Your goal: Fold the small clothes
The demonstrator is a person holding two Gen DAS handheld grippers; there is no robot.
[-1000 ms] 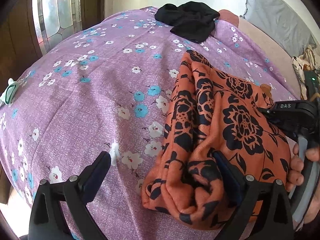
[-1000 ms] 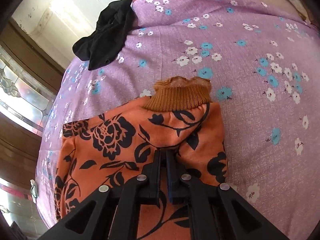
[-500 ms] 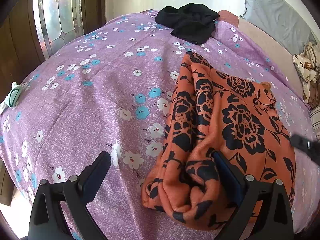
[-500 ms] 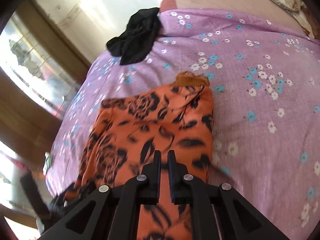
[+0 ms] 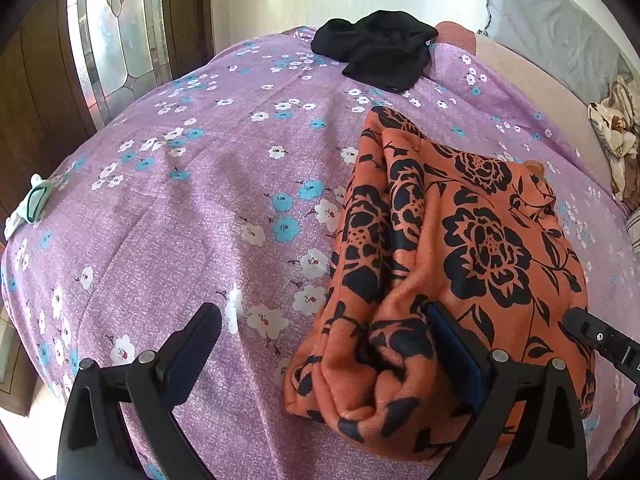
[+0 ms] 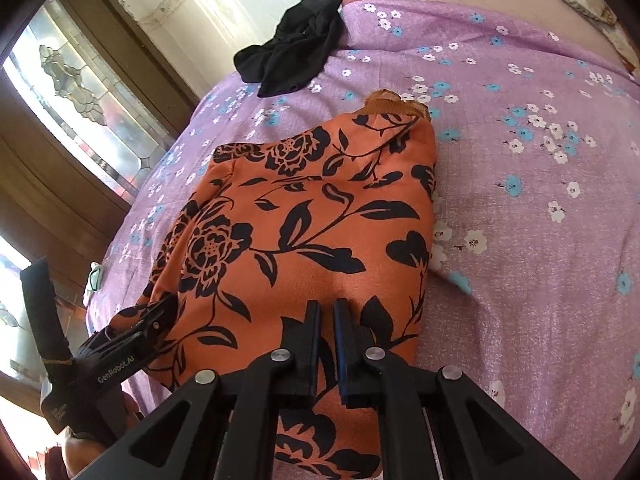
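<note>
right gripper point(image 6: 327, 312) pulled back, nearly closed, empty | orange garment point(image 6: 312, 220) unmoved

Only legible text: "GenRobot.AI" in white on left tongs point(image 6: 132, 344) body, lower left of right-wrist view.

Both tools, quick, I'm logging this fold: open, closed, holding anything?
Left tool: open, one finger resting on the folded orange floral garment, nothing gripped.
Right tool: closed, over the garment; no cloth visibly pinched.
</note>
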